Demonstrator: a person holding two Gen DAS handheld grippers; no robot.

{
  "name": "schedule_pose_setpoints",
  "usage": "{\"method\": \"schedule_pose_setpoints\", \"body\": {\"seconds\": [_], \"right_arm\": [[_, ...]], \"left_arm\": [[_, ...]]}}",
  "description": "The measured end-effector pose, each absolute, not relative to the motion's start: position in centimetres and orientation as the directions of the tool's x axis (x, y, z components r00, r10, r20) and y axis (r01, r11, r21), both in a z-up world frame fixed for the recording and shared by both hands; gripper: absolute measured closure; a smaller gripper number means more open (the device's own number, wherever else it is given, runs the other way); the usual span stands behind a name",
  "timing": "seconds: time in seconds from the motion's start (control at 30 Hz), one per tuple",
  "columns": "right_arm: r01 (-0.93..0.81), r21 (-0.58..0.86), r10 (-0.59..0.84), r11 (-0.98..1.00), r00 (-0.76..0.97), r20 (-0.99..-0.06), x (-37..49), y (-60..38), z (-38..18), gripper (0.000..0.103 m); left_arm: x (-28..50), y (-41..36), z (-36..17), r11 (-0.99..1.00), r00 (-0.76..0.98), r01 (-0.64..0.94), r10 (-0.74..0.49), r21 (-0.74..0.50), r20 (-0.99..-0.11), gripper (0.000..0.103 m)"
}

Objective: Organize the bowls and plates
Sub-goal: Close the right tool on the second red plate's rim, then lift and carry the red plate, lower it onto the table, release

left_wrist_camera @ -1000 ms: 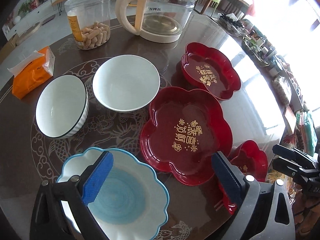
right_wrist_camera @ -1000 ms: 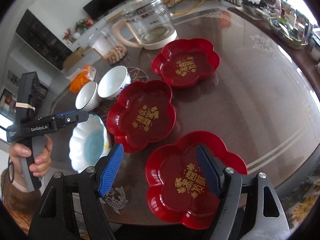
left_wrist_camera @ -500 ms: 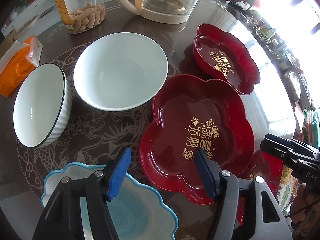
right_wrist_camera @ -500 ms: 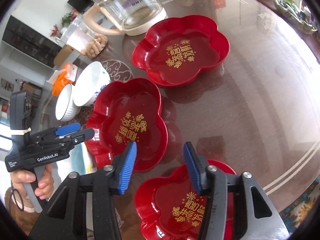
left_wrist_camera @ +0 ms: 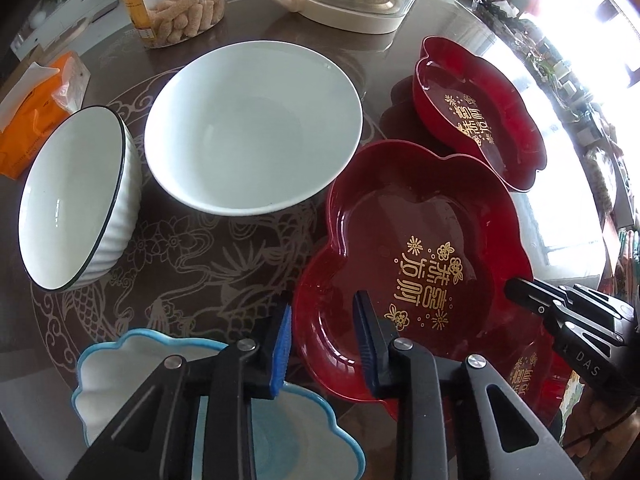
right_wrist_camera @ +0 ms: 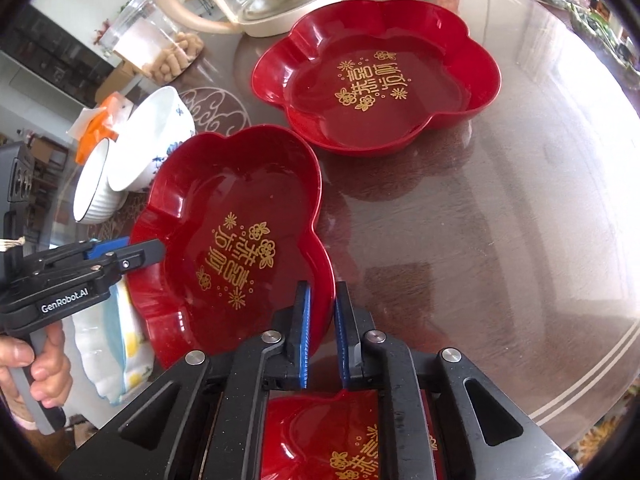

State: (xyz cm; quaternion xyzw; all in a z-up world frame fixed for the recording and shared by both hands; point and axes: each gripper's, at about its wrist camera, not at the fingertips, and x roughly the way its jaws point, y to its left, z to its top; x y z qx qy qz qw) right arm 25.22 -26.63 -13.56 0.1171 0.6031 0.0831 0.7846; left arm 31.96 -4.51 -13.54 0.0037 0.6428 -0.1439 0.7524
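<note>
Gripping middle red plate (right_wrist_camera: 240, 216) rim

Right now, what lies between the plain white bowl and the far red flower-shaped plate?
Only bare patterned tabletop; the white bowl and far red plate stand apart, seen in the left wrist view.

Three red flower-shaped plates (right_wrist_camera: 240, 232) lie beside two white bowls (left_wrist_camera: 252, 128) and a blue-rimmed dish (left_wrist_camera: 120, 364).
</note>
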Motion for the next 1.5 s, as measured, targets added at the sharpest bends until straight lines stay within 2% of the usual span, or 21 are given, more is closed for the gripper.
{"method": "schedule_pose_setpoints", "body": {"seconds": [0.3,0.57,0.97,1.27,1.5], "right_arm": [[-0.004,0.307,0.288,0.952,0.361,-0.887,22.9,-27.3,-8.9,0.091],[0.017,0.324,0.285,0.946,0.43,-0.857,17.3,-30.6,-5.3,0.091],[0.178,0.284,0.179,0.942,0.45,-0.875,10.0,-37.4,-7.6,0.091],[0.185,0.246,0.136,0.952,0.462,-0.876,8.3,-37.8,-10.2,0.091],[0.162,0.229,0.13,0.96,0.468,-0.874,7.3,-36.7,-10.4,0.091]], "left_arm": [[28.5,-3.8,-8.5,0.941,0.213,0.25,-0.282,-0.227,-0.935,0.074],[22.0,-7.7,-3.8,0.898,0.295,0.387,-0.334,-0.207,-0.895,0.074],[15.9,-16.9,-7.8,0.85,0.303,0.511,-0.313,-0.124,-0.9,0.074],[15.1,-18.2,-9.7,0.839,0.356,0.544,-0.239,-0.007,-0.903,0.074],[15.6,-17.6,-10.8,0.845,0.335,0.535,-0.21,0.002,-0.918,0.074]]}}
